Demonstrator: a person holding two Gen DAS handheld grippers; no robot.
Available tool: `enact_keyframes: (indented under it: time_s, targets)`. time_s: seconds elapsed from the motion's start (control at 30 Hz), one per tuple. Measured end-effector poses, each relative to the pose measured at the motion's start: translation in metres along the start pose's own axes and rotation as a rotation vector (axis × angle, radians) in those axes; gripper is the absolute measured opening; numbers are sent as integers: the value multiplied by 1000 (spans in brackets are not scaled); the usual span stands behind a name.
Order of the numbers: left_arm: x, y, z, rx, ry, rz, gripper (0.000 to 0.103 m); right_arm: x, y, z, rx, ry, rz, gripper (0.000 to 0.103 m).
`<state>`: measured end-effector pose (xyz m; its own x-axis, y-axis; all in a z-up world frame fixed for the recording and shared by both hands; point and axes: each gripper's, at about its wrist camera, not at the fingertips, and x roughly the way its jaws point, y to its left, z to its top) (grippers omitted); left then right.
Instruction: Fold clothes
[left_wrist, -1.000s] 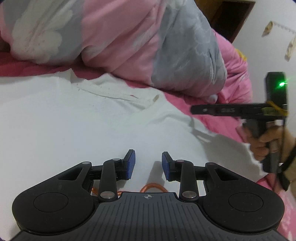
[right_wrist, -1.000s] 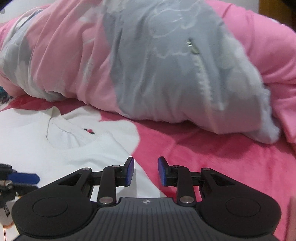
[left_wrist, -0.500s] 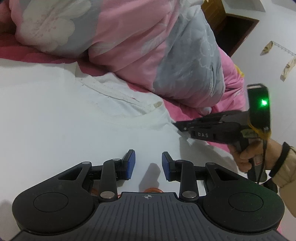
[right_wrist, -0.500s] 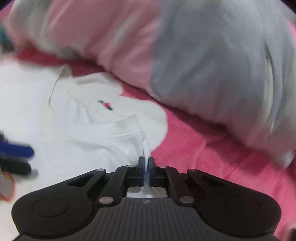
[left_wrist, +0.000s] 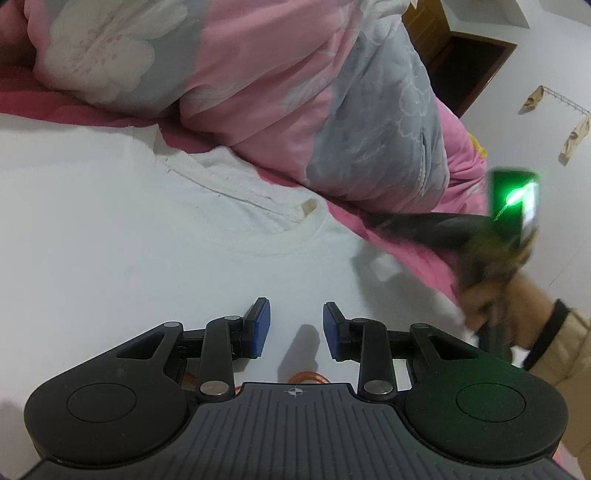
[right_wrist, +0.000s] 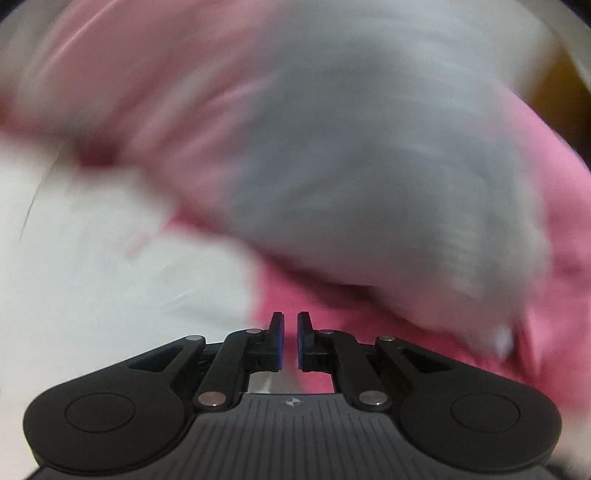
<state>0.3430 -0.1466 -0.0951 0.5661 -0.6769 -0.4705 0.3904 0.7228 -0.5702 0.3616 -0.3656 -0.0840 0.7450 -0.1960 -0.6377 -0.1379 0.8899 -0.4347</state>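
The white T-shirt (left_wrist: 110, 240), smooth cotton with a ribbed round collar (left_wrist: 229, 199), lies flat on the pink bed sheet (left_wrist: 402, 236) below a puffy pink-and-grey quilt (left_wrist: 280, 92). The left tool (left_wrist: 296, 328) hovers over its chest, blue-padded fingers wide apart and holding nothing. The right tool (right_wrist: 287, 339), blurred, shows a narrow gap over the shirt's edge; whether cloth is pinched I cannot tell.
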Motion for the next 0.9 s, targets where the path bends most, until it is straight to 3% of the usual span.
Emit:
enact_keyframes:
  time_s: [0.27,0.37,0.5,0.63,0.7,0.77,0.9]
  targets:
    - [1,1,0,-4,2,-3,31,-54,-112,-41,400,57,128,10]
    - [1,1,-1,-5,2,-3,31,-56,-83,-70,311,128,188,10]
    - [1,1,-1,-6,3,-4,31,-69,-34,-92,29,96,113,10]
    - [1,2,-1,-9,3,-6,31,-71,-64,-74,125,107,146,11]
    - [1,2,-1,-10,4,-7,31,-68,-75,-68,150,98,142,17]
    - [1,2,0,-11,5,-7,31,-60,-80,-64,177,100,166,30]
    - [1,3,0,-14,5,-10,31,-37,-77,-65,189,152,237,38]
